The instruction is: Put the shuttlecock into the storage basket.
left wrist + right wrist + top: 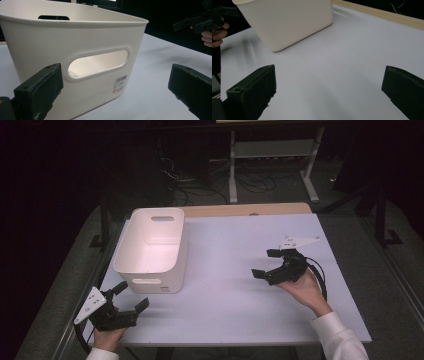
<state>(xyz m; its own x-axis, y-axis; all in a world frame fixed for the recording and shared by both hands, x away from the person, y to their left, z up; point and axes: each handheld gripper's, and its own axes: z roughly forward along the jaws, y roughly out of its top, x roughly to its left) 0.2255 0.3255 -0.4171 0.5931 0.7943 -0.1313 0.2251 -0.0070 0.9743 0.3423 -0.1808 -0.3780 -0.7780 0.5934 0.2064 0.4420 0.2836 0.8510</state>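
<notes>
White bin point(150, 251): plastic, open-topped, with slotted handle cutouts and a barcode label point(120, 84) on its near end wall; stands upright on the left part of the pale bench point(240, 270). Left tool point(131, 296): jaws wide, holding nothing, just beside the bin's near end. Right tool point(266, 263): jaws wide, holding nothing, well apart from the bin.

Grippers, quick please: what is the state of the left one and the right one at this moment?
Left gripper: open, holding nothing, near the white bin.
Right gripper: open, holding nothing, above the table.
</notes>
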